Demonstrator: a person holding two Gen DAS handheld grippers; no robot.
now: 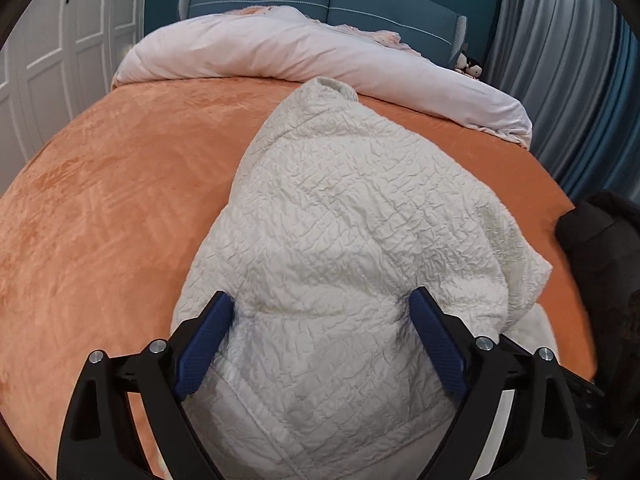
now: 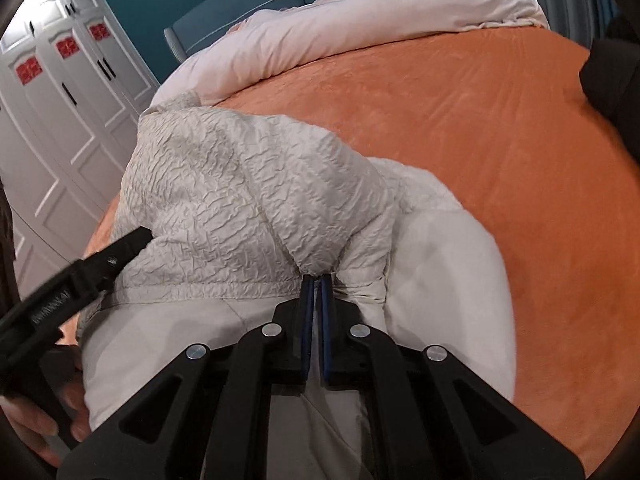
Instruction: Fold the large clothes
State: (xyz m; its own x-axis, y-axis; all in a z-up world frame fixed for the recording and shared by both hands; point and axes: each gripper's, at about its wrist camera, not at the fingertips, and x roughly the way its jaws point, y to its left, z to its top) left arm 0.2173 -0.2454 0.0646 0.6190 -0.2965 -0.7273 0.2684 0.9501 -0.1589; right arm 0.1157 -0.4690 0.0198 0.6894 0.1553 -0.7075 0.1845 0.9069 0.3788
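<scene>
A cream quilted jacket [image 1: 340, 216] lies heaped on the orange bedspread [image 1: 104, 184] of a bed, near its front edge, with a pale pink duvet [image 1: 280, 52] rolled up behind it toward the blue headboard. The left claw [image 1: 320, 304] stands wide apart, its 2 blue pads either side of a hump of the crinkled fabric; I cannot tell whether they touch it, and they are not clamped. The right claw [image 2: 317, 280] is pinched together on a gathered bunch of the jacket, where the quilted outer meets the smooth lining [image 2: 440, 280].

This looks like an early step: the garment is bunched and not yet spread flat, and only 1 claw has a hold. The next move probably calls for the left claw to close on its own part of the fabric, well apart from the right one's grip, so the 2 can pull the jacket taut and lay it out flat for the first fold. Thick, puffy padding may slip from a shallow pinch
</scene>
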